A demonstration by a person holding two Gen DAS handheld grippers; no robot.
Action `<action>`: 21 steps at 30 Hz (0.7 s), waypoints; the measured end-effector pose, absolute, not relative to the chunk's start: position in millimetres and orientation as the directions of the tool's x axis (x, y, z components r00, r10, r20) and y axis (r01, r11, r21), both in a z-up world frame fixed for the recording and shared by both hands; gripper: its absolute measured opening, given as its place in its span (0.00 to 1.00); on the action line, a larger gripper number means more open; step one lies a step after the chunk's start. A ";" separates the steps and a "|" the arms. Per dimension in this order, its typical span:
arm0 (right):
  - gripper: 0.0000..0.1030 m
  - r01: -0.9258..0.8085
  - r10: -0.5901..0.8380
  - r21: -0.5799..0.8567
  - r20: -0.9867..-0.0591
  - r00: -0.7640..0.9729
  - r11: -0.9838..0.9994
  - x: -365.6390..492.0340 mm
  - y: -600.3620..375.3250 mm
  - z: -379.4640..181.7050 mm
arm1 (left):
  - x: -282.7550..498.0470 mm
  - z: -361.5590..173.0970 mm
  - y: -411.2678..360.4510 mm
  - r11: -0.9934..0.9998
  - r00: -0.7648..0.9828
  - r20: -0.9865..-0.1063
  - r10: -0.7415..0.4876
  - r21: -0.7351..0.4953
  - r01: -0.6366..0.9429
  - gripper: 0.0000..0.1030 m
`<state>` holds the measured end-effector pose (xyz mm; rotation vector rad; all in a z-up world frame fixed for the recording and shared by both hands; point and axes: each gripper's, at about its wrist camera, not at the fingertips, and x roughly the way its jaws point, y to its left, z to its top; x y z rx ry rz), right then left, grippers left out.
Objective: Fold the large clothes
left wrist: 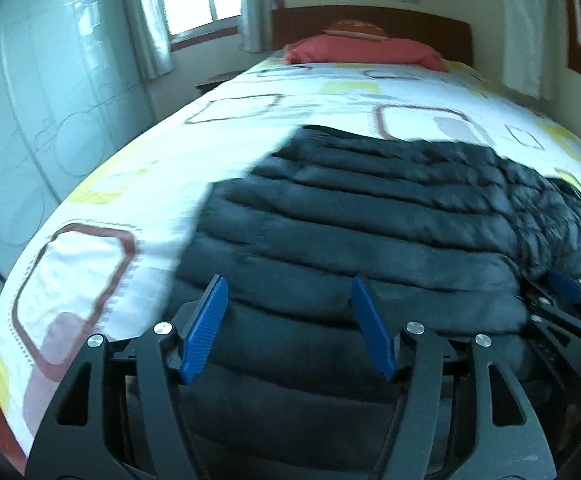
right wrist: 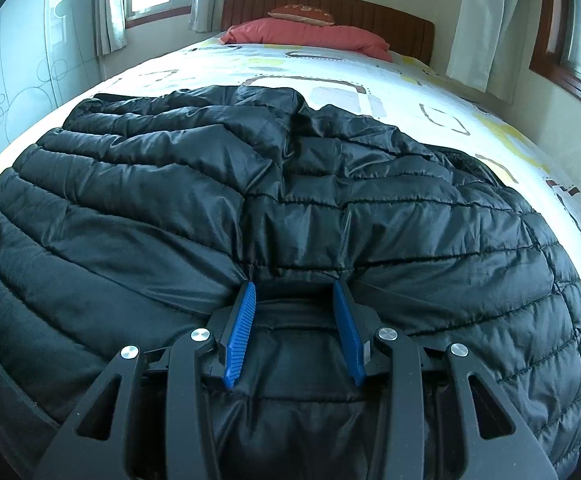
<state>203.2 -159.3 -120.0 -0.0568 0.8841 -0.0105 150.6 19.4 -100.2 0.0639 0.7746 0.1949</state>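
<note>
Wardrobe (left wrist: pixel 30 120): pale glass doors, far left of bed.
Left tongs (left wrist: pixel 286 284): jaws apart, nothing pinched; blue pads (left wrist: pixel 204 328) hang over jacket's near hem.
Jacket (right wrist: pixel 290 184): black quilted puffer, spread across near end of bed (right wrist: pixel 370 76), hem toward the cameras.
Right tongs (right wrist: pixel 295 284): pads pressed on a bunched fold of jacket near hem; fabric puckers at the tips.
Pillow (right wrist: pixel 310 36): red, at headboard, well apart from jacket.
</note>
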 end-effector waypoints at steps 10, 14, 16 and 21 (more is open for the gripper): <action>0.40 -0.015 -0.033 -0.055 -0.772 0.635 0.998 203.2 -159.4 -120.4 | 169.9 -113.2 140.2 0.909 0.601 -0.797 -0.056 -0.290 -0.300 0.71; 0.40 -0.014 -0.034 -0.055 -0.772 0.635 0.998 203.1 -159.2 -120.8 | 186.8 -133.5 158.2 0.825 0.569 -0.776 -0.272 -0.493 -0.277 0.74; 0.40 -0.014 -0.034 -0.056 -0.772 0.635 0.998 203.2 -158.8 -121.0 | 193.6 -143.8 166.3 0.785 0.559 -0.760 -0.332 -0.551 -0.283 0.82; 0.40 -0.014 -0.035 -0.057 -0.771 0.636 0.998 203.4 -158.7 -121.5 | 204.7 -167.1 182.3 0.687 0.545 -0.691 -0.474 -0.678 -0.261 0.93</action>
